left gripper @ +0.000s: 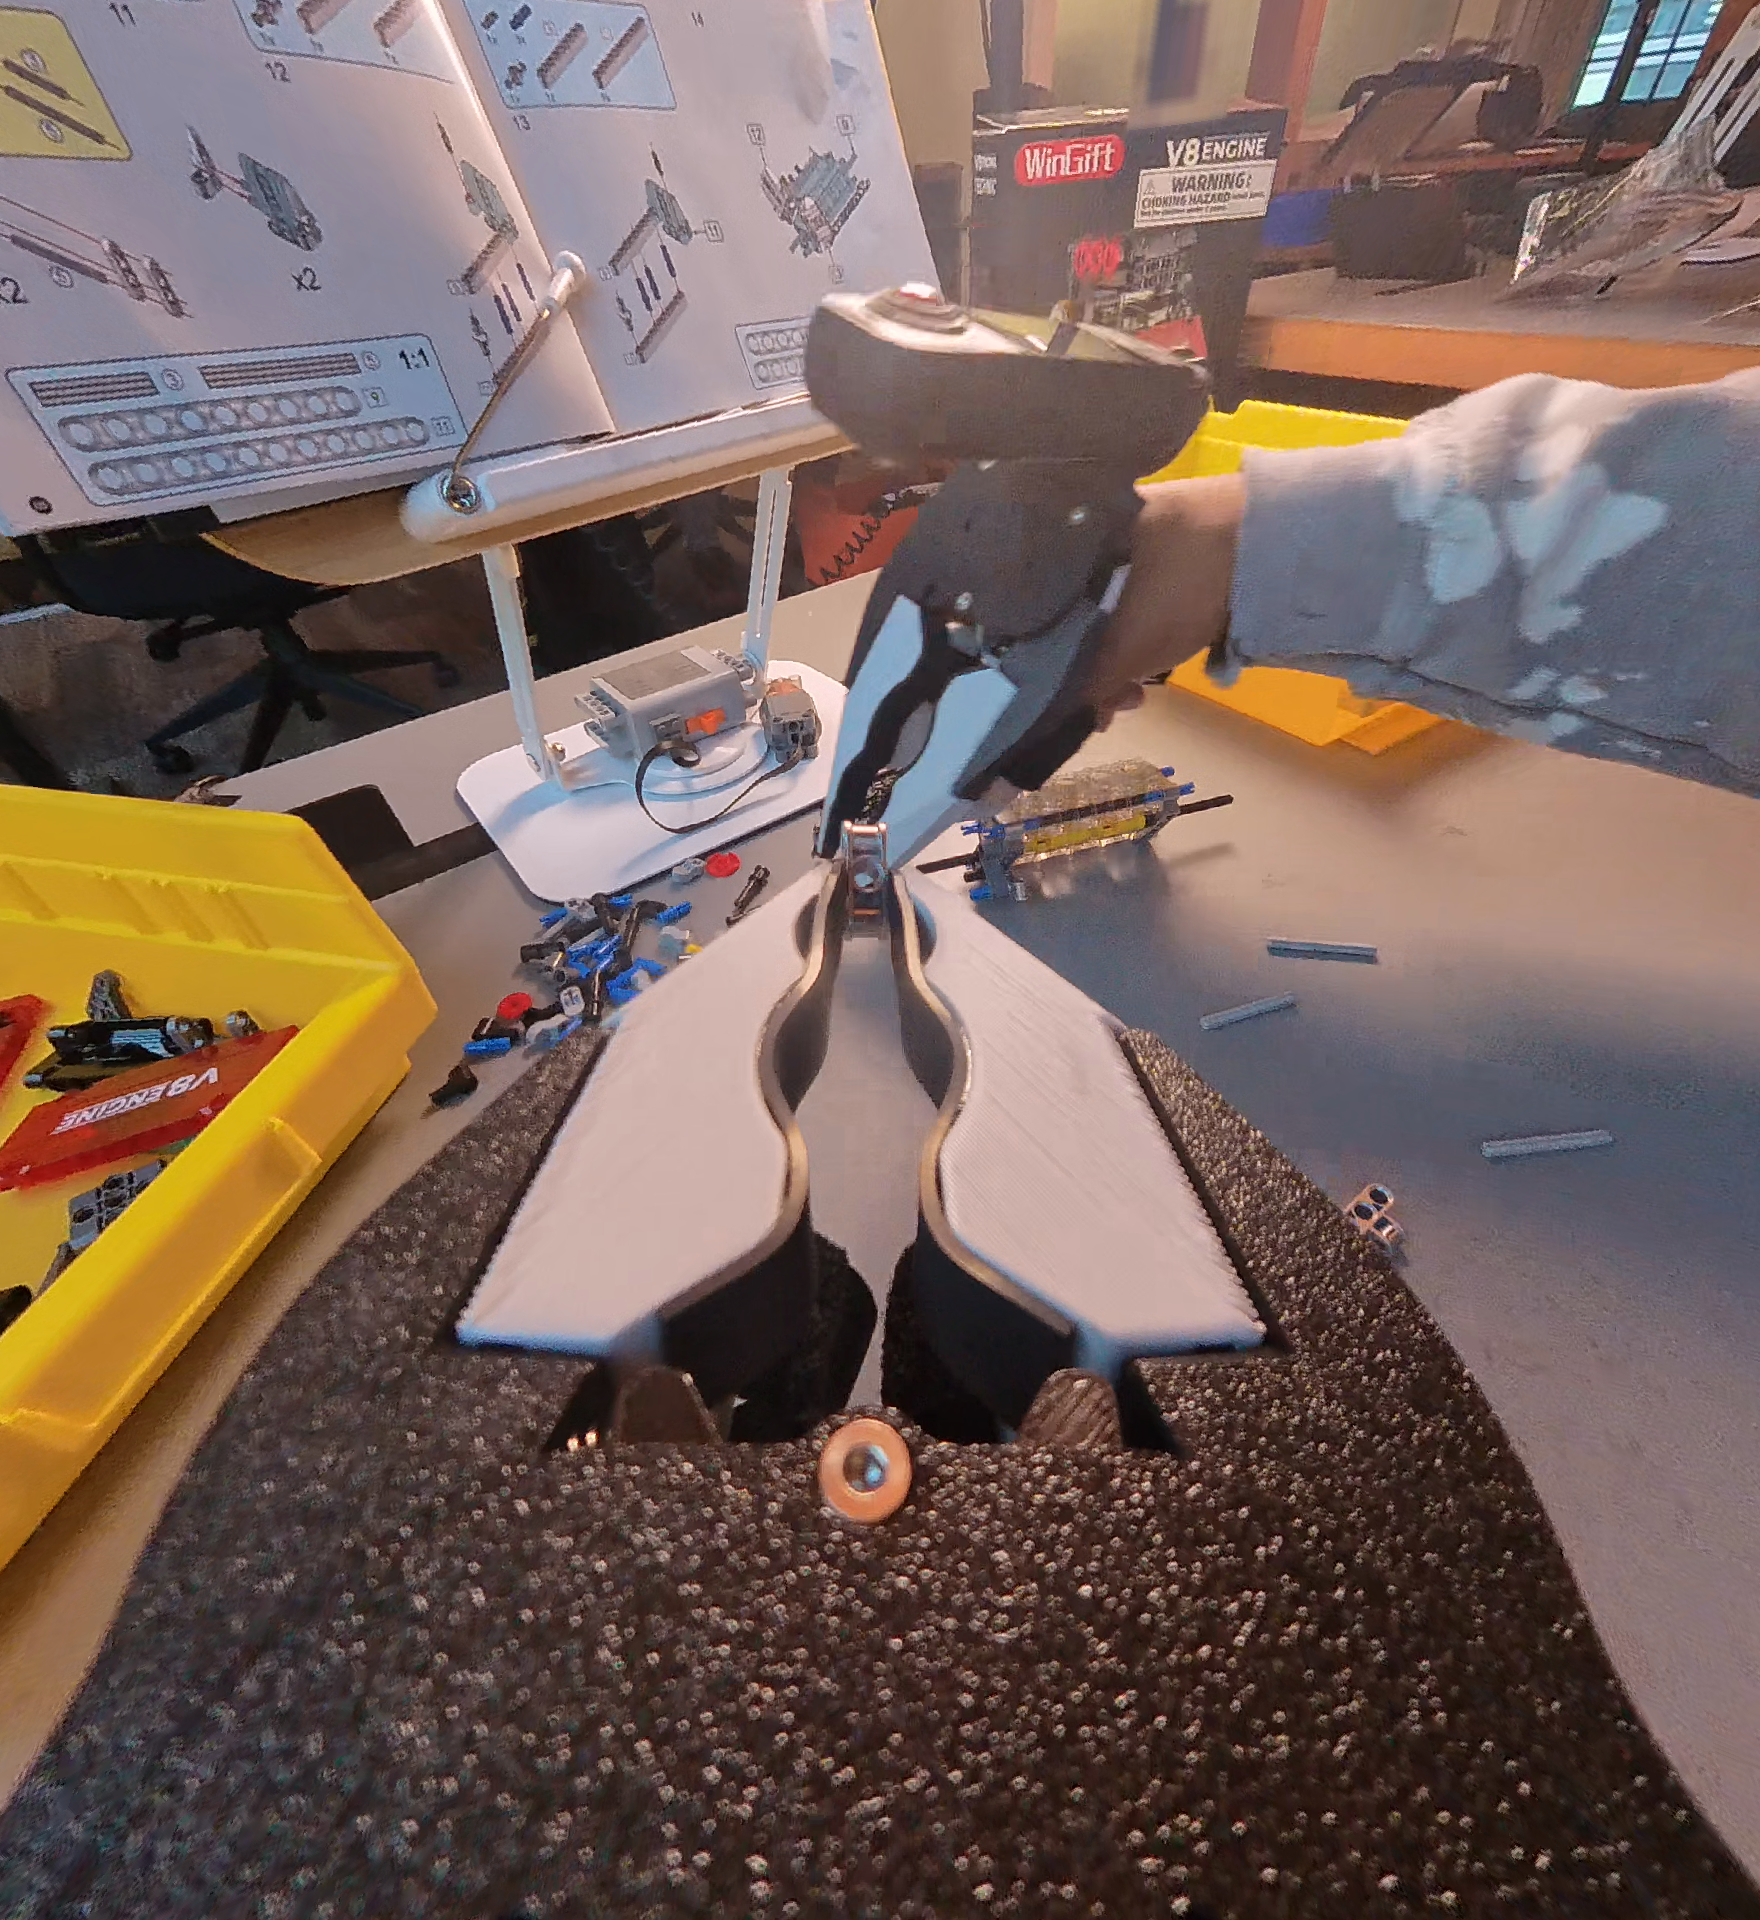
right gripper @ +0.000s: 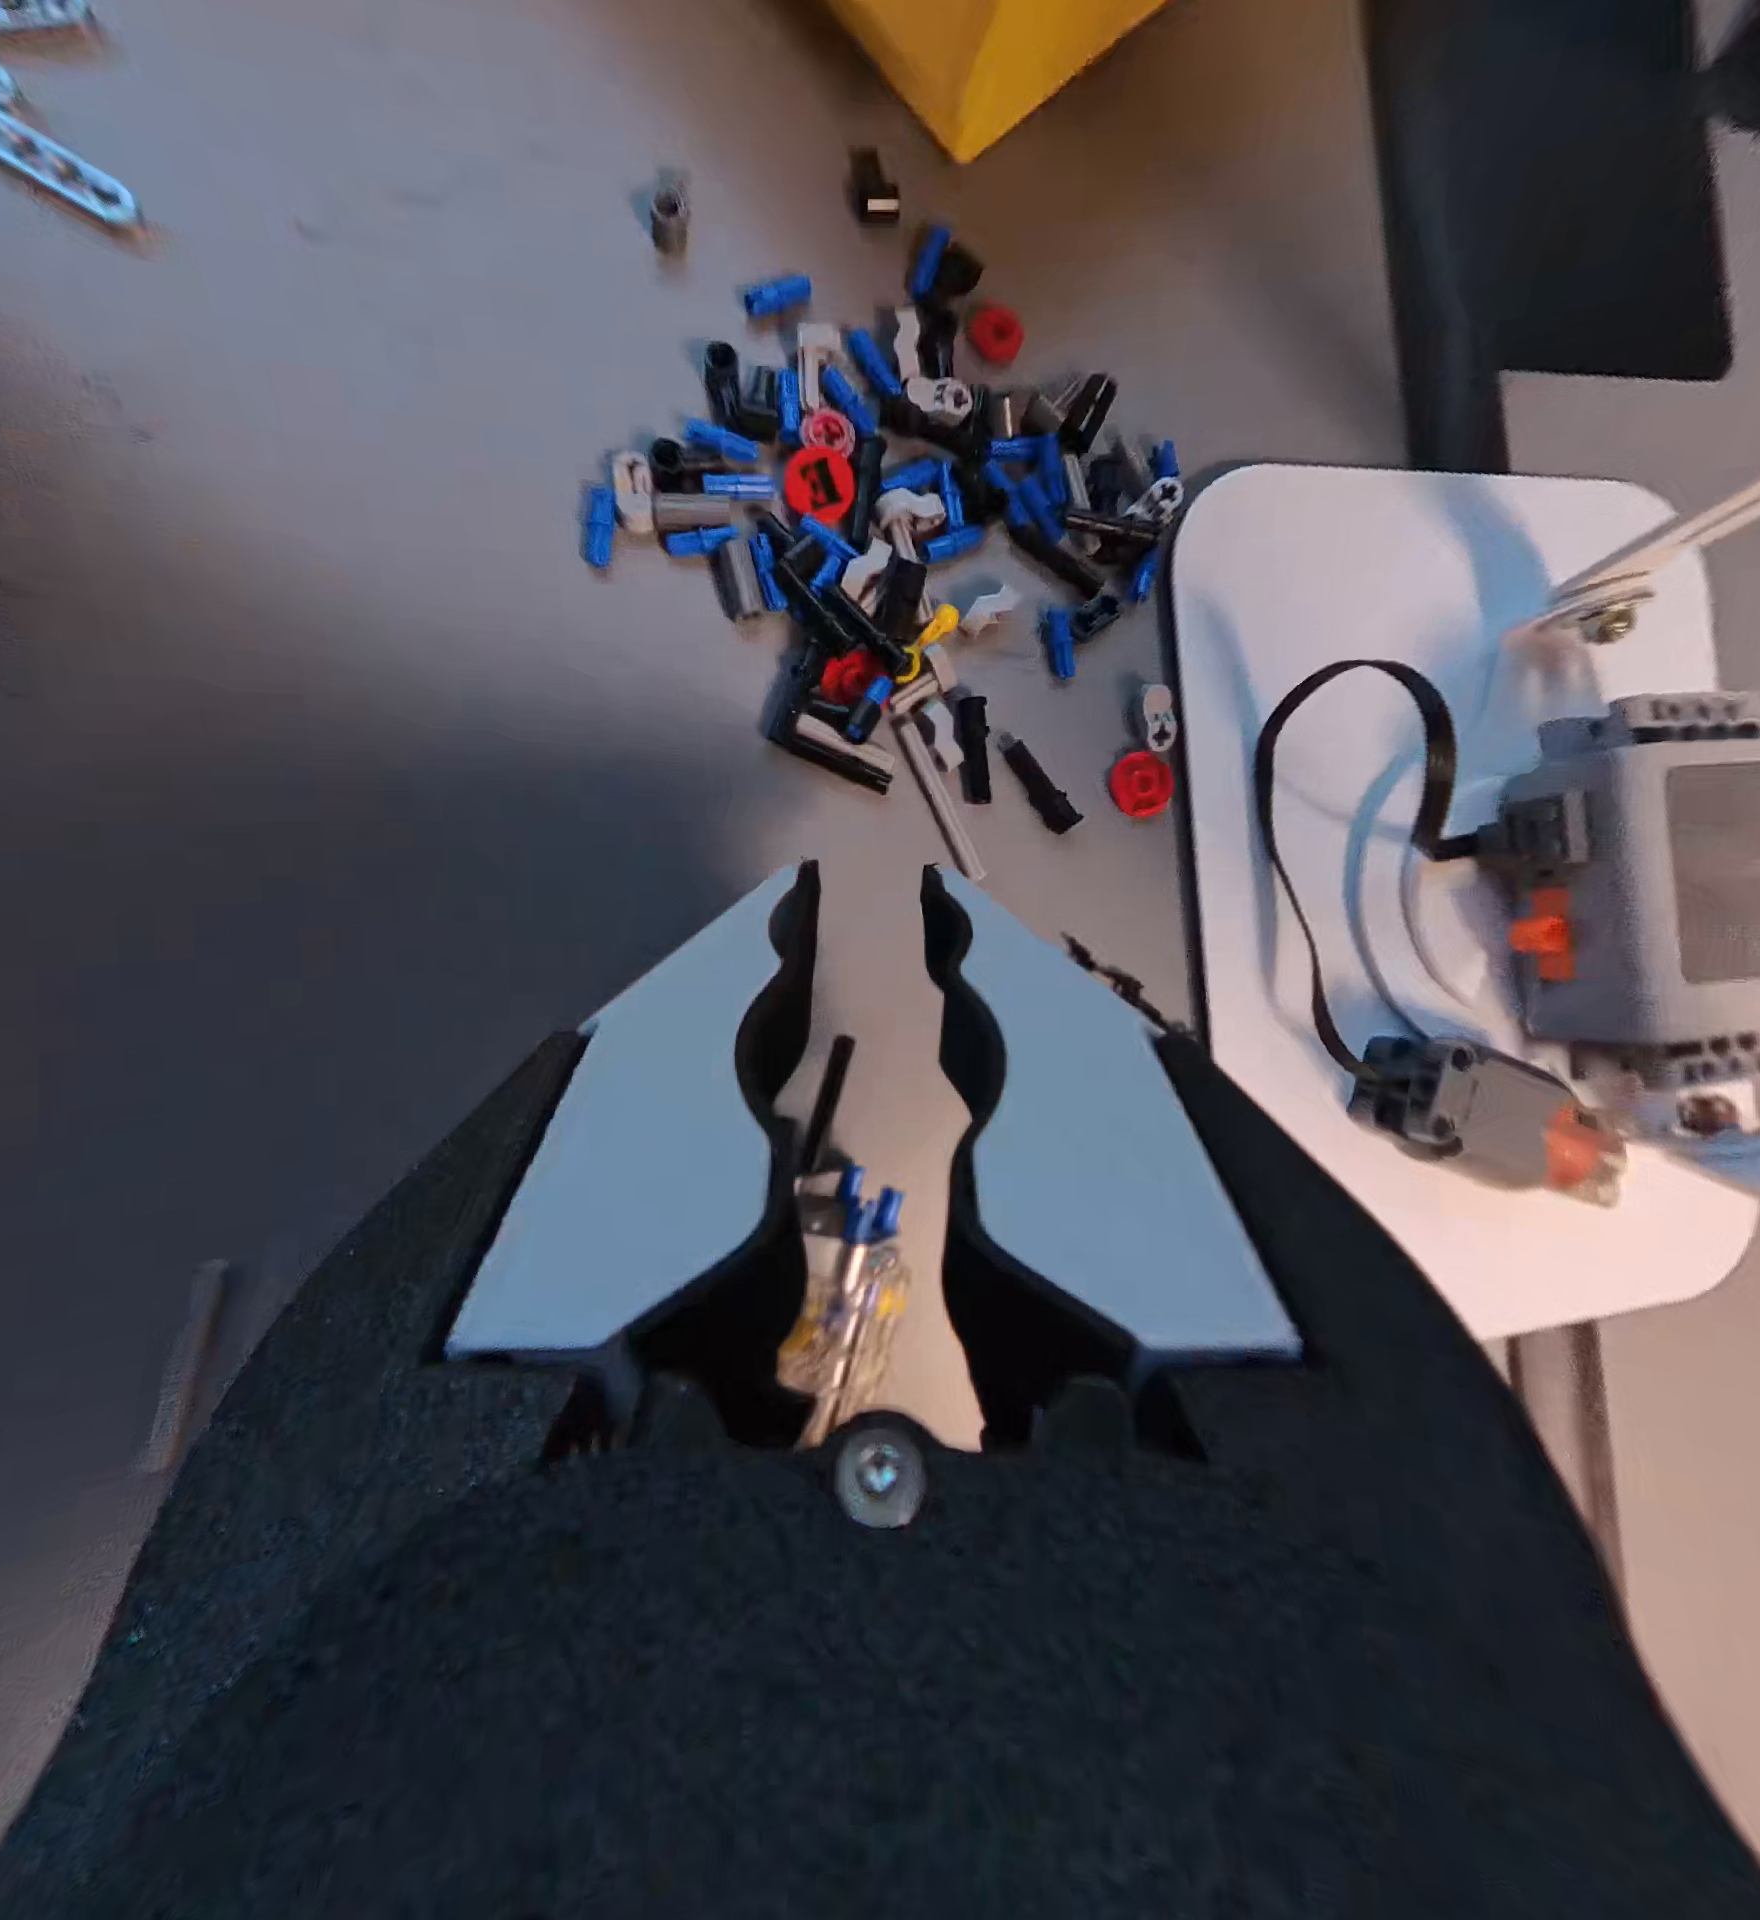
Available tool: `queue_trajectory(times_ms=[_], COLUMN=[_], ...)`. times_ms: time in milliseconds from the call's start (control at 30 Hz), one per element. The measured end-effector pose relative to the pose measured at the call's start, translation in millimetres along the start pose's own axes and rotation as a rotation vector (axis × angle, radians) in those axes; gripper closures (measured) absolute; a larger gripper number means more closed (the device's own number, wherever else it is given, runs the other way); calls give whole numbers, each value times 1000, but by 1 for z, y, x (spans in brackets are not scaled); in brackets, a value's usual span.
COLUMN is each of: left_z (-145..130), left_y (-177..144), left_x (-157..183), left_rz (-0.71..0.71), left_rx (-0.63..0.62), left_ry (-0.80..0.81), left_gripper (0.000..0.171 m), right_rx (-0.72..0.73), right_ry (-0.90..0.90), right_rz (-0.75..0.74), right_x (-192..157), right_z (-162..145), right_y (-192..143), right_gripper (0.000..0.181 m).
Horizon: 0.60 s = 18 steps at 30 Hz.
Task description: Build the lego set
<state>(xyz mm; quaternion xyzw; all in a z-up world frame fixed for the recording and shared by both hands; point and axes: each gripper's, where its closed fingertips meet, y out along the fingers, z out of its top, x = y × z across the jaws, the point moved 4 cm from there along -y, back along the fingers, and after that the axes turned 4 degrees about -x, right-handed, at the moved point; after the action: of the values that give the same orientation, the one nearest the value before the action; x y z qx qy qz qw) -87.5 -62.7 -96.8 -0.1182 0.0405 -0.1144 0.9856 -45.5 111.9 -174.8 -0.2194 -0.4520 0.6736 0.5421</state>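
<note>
Overall: grey bench (left gripper: 1478,1351) in a workshop-like room, shelving and clutter blurred in the back. Open instruction booklet (left gripper: 336,260) sits on a white stand (left gripper: 647,821) at the far side; a grey battery box (left gripper: 663,691) with a black cable rests on the stand's base. Yellow bin (left gripper: 232,935) on the left holds red and black parts, a second yellow bin (left gripper: 1302,686) is behind the sleeve (left gripper: 1530,582)

Left gripper (left gripper: 863,883): jaws nearly together, clamped on a small silver-grey piece (left gripper: 863,868) at the tips. Right gripper (left gripper: 860,831) comes in from above, its tips right at that same piece; in its own view the jaws stand apart with nothing between the tips (right gripper: 863,883)

Loose pile of small blue, black and red pins (right gripper: 886,520) lies just beyond the right gripper, beside the stand base. Clear-and-yellow assembly (left gripper: 1084,831) on a black axle lies close behind the grippers. A few grey axles (left gripper: 1323,948) are scattered to the right
</note>
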Motion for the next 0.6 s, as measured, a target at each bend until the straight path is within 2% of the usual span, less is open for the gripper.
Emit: queue_trajectory(times_ms=[133, 200, 333, 367, 467, 600], left_z=[-10, -17, -22, -22, -20, -22], left_y=[-7, -7, -3, -2, -2, 1], left_x=[-3, -6, -9, -9, -5, 4], left_rz=[9, 2, -33, -40, -43, -74], left_rx=[-28, -44, -52, -53, -49, -53], left_ry=[13, 8, -28, -30, -17, -11], left_gripper=[166, 166, 165, 165, 165, 166], right_rx=[-88, -93, -115, -111, 38, 199], right_ry=[-15, 6, -22, -42, -23, 65], right_rz=[74, 132, 129, 106, 93, 123], right_x=[20, 22, 21, 19, -4, -65], right_z=[-2, -2, -3, -3, 13, 19], right_y=[33, 38, 36, 31, -6, -57], right_gripper=[164, 178, 180, 180, 180, 180])
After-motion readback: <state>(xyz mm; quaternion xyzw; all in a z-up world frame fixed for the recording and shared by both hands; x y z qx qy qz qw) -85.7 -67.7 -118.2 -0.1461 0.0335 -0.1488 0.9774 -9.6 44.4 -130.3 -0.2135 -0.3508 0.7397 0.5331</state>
